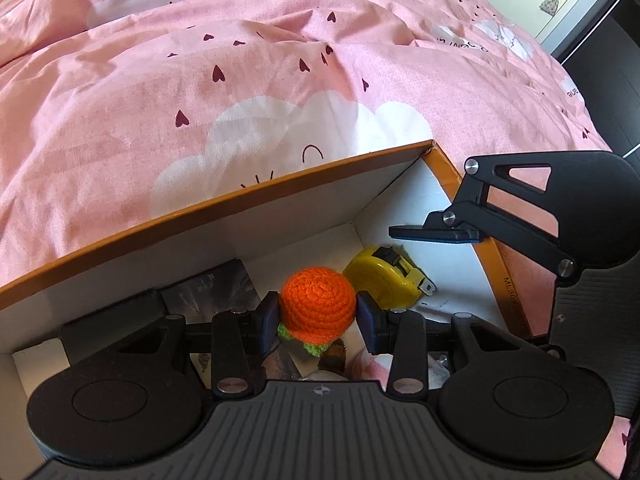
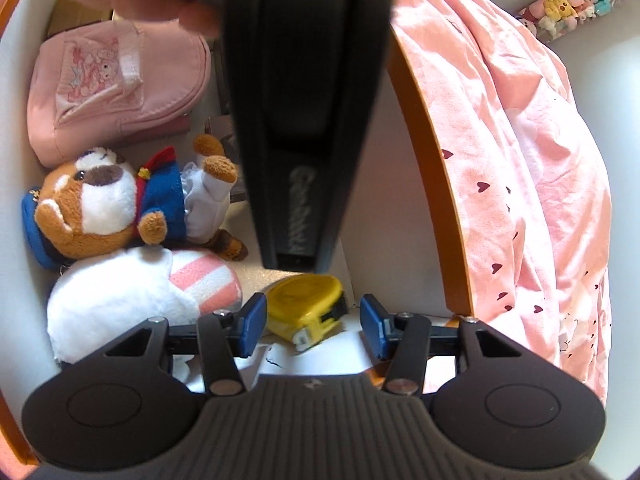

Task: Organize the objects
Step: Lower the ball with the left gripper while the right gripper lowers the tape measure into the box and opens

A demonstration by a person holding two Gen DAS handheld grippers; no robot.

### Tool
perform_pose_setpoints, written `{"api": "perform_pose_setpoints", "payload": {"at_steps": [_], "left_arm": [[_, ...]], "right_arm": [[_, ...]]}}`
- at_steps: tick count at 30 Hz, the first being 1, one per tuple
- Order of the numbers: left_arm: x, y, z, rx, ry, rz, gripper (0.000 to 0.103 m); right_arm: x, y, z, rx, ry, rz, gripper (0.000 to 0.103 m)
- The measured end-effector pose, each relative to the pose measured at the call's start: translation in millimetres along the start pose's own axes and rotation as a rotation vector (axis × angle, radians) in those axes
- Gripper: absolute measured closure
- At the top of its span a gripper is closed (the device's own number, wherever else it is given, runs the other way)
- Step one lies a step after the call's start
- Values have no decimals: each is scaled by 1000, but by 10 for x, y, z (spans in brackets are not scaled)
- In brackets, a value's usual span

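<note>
Left gripper: clamped on an orange crocheted toy, both blue pads pressed against its sides; green crochet is seen at its underside.
Crocheted toy position: held inside the orange-rimmed cardboard box, above the box floor, near the far right corner.
Right gripper: fingers are held apart with nothing between them; it is positioned over the box's corner, just above the tape measure.
Yellow tape measure: laid on the white box floor in the corner, its tab end turned toward the right gripper.
Other box contents: a brown plush dog in a blue jacket, a white and pink striped plush beneath it, and a pink pouch further back.
Surroundings: the box is set on a pink heart-print duvet.
</note>
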State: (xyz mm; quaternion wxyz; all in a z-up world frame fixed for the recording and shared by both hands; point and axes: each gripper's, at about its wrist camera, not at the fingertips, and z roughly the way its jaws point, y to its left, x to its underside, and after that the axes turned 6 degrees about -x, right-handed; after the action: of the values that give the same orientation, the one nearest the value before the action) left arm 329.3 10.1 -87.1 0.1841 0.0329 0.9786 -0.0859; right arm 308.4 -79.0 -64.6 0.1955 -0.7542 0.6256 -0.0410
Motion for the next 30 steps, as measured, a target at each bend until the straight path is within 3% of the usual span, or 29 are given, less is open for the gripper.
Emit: {"api": "perform_pose_setpoints", "payload": {"at_steps": [8,10,15,30], "left_arm": [[-4,-57,90,-43,21,29,56],[2,-49,87,-43,20,24,54],[7,-19,-4,-36,-23,14,42],[66,182,-225,-41,-73,-101,45]], "right_arm": [[2,-49,-127,-7,-20,10,53],[-15,-60,-120,-6,-6,1,68],[-62,-93,-115,-9,21,-30,78],[-266,-183,51,67,76,-56,82]]}}
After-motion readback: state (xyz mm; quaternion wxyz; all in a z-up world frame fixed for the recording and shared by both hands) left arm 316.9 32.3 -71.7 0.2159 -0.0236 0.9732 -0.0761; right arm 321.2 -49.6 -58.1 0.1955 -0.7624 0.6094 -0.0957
